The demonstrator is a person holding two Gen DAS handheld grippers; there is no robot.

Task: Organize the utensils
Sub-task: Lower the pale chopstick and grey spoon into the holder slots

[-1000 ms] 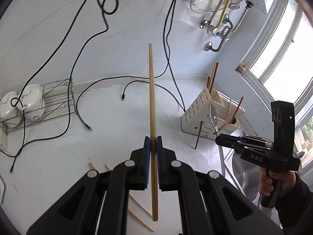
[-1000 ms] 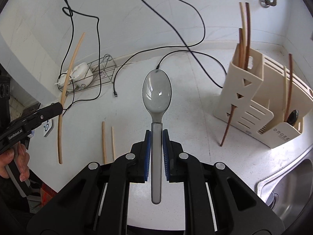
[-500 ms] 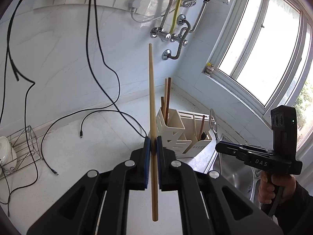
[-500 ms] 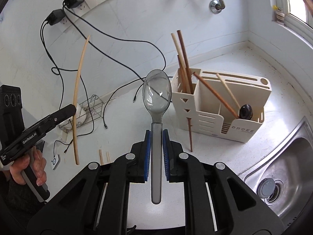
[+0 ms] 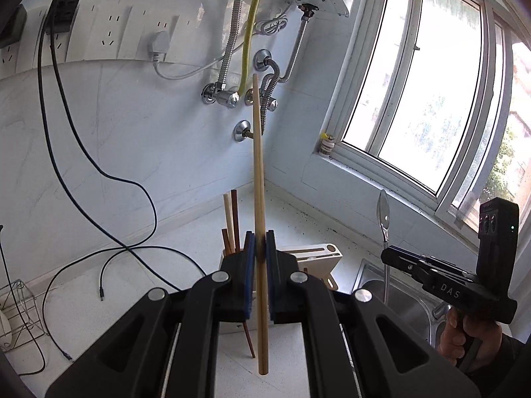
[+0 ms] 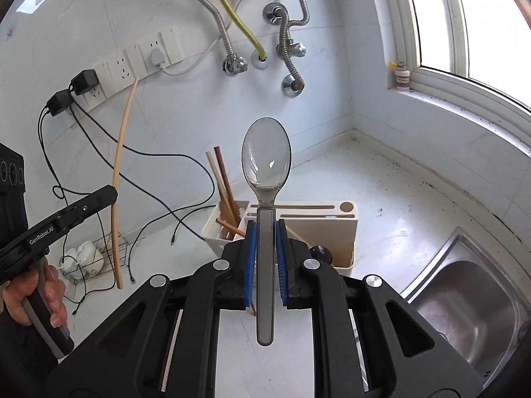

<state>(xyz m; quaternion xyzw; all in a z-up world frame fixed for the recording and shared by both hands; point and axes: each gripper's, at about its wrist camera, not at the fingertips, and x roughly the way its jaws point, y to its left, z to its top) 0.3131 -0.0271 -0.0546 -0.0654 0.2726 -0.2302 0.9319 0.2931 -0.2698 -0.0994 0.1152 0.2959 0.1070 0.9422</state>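
Left wrist view: a white counter runs into a tiled corner under a window, with hoses and sockets on the wall and black cables trailing over the surface. The left claw is pressed tight on a pale chopstick, pinched low on its length, so most of it stands upright above the pads. The cream utensil holder sits just behind the claw, largely hidden, with other chopsticks already standing in its near compartment. The right claw appears at the right edge, above the sink.

Risk: the long free end gives leverage; a knock against the holder's rim, or against the sticks already in it, could twist the chopstick in the pads or tip those sticks out.

Right wrist view: same corner, steel sink at lower right. The right claw is clamped on the handle of a translucent spoon, bowl upward, holder directly beyond.

Risk: the smooth handle could slip, and both claws converging on one holder could collide.
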